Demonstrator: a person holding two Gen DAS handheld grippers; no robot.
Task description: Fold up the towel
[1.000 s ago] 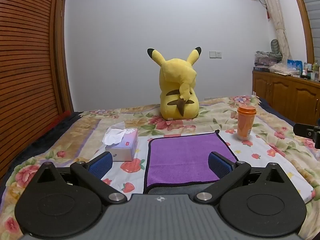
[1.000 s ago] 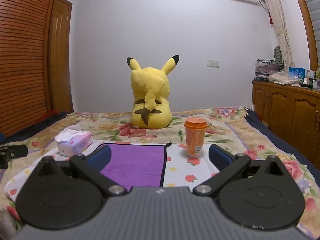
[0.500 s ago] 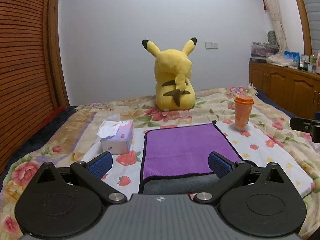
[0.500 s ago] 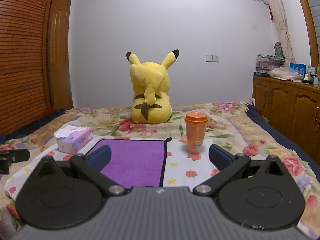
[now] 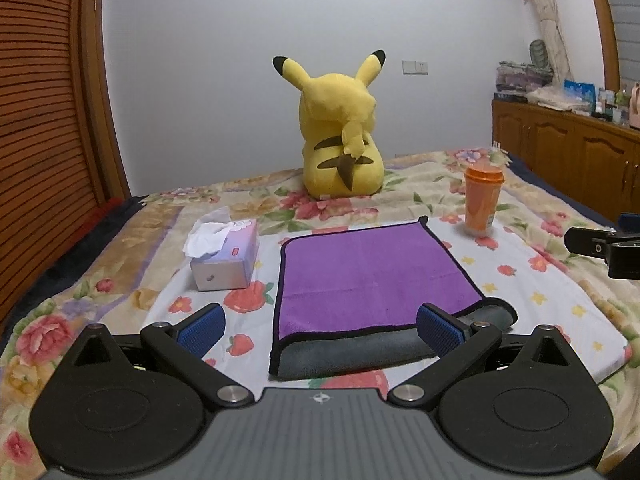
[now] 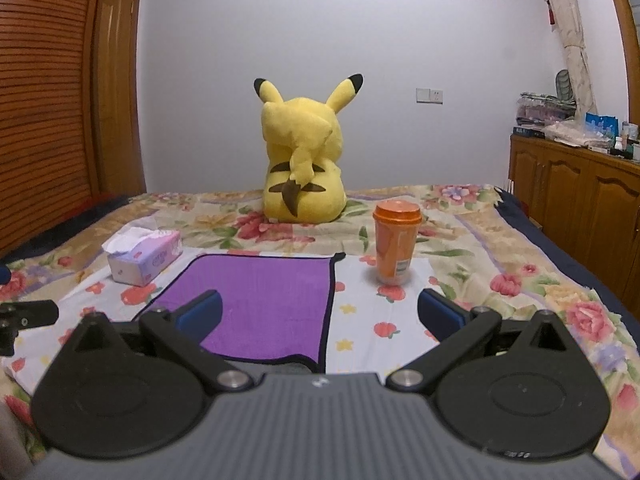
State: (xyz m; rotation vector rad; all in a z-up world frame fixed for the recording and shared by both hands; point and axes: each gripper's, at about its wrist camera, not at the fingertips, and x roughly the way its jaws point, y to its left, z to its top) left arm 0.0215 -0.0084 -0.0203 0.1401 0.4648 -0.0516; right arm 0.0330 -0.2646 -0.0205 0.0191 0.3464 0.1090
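A purple towel (image 5: 372, 276) with a black hem lies flat on the bed, its near edge turned over to show a grey underside (image 5: 352, 354). It also shows in the right wrist view (image 6: 264, 300). My left gripper (image 5: 320, 326) is open and empty, hovering just before the towel's near edge. My right gripper (image 6: 320, 314) is open and empty above the towel's near right corner. The right gripper shows at the right edge of the left wrist view (image 5: 604, 246).
A tissue box (image 5: 224, 258) stands left of the towel and an orange lidded cup (image 5: 482, 202) at its far right. A yellow plush toy (image 5: 340, 136) sits behind. The bed has a floral cover (image 5: 560, 280). Wooden cabinets (image 6: 580, 208) line the right wall.
Both grippers have tilted down and moved a little toward the towel, which now sits higher and fuller in view. Both stay open. The towel has not moved.
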